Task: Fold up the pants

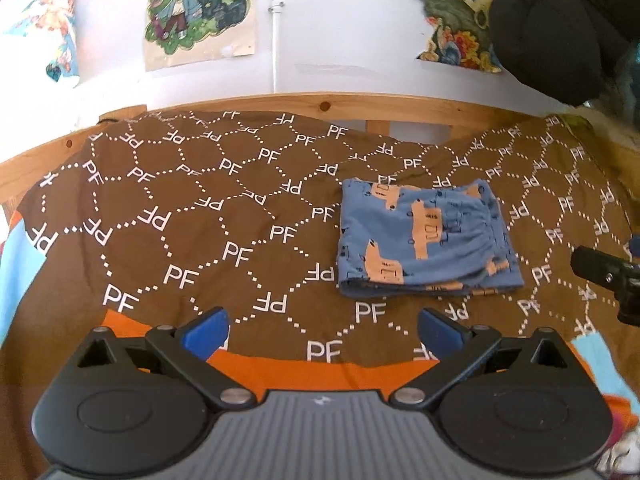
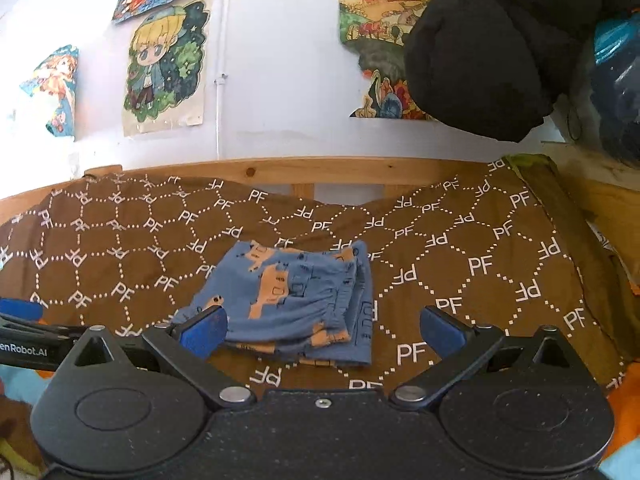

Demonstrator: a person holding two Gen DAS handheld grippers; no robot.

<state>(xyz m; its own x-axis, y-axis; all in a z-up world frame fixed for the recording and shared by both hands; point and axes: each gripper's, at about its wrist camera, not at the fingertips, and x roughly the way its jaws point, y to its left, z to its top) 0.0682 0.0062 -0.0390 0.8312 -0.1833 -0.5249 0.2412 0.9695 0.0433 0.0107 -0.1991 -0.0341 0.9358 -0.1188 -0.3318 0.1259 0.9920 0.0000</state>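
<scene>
The blue pants point(image 1: 426, 238) with orange truck prints lie folded into a small rectangle on the brown "PF" patterned cloth point(image 1: 200, 208). My left gripper point(image 1: 323, 330) stands open, pulled back toward the near side, with the pants ahead and to its right. My right gripper point(image 2: 323, 330) is also open, just in front of the pants point(image 2: 296, 300), whose near edge sits between its blue fingertips point(image 2: 204, 330). Neither gripper holds anything. The right gripper shows at the right edge of the left wrist view as a black part point(image 1: 612, 276).
A wooden rail point(image 1: 328, 106) borders the far side below a white wall with cartoon posters point(image 1: 200, 8). Black clothing point(image 2: 492, 48) hangs at the upper right. Orange and light blue fabric point(image 1: 320, 372) lies under the cloth's near edge.
</scene>
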